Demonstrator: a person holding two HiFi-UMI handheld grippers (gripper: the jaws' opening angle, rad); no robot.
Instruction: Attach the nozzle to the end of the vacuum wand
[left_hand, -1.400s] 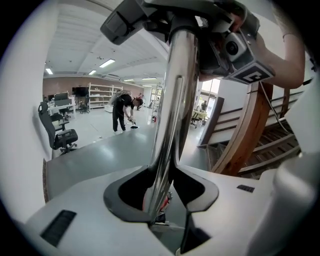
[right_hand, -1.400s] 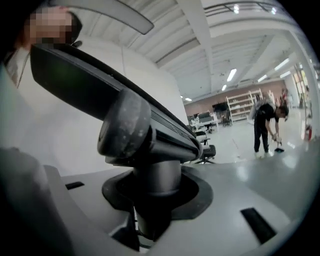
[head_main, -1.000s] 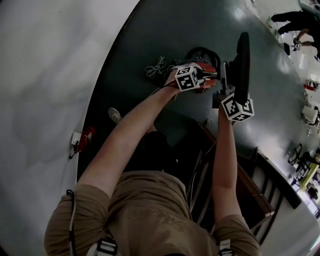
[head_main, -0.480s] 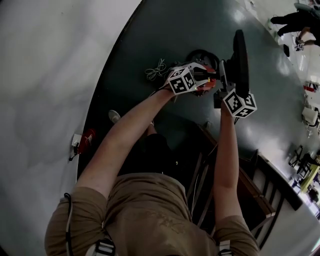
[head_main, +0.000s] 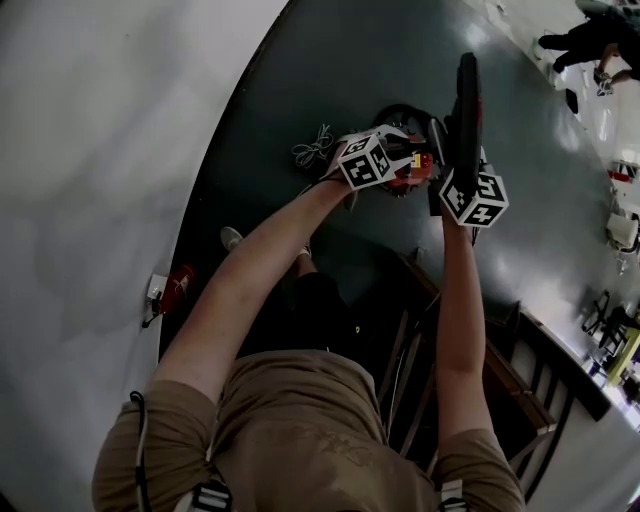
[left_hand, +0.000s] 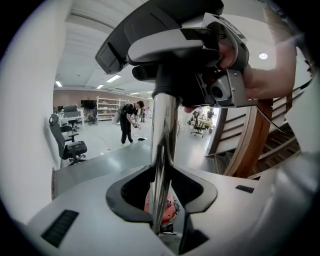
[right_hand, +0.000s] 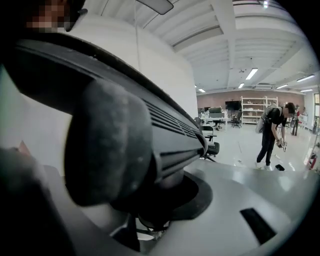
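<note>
In the head view my left gripper (head_main: 418, 163) and right gripper (head_main: 455, 160) meet over the dark floor. The left gripper (left_hand: 161, 202) is shut on the chrome vacuum wand (left_hand: 164, 135), its jaws having just closed on the tube; a red vacuum part (left_hand: 161, 210) shows below. My right gripper (right_hand: 152, 202) is shut on the neck of the black floor nozzle (right_hand: 115, 130). That nozzle (head_main: 467, 100) stands on edge beside the left gripper. In the left gripper view, the nozzle (left_hand: 170, 42) sits at the wand's top end. Whether the two are joined is hidden.
A wooden stair railing (head_main: 505, 350) runs at the lower right. A coiled cable (head_main: 315, 145) lies on the floor and a red object (head_main: 178, 285) sits by the white wall (head_main: 100, 150). A person (left_hand: 127, 122) stands far off near an office chair (left_hand: 67, 145).
Both grippers have shifted up the picture. The nozzle has swung to a more edge-on stand and come closer to the left gripper. The left gripper has risen a little.
</note>
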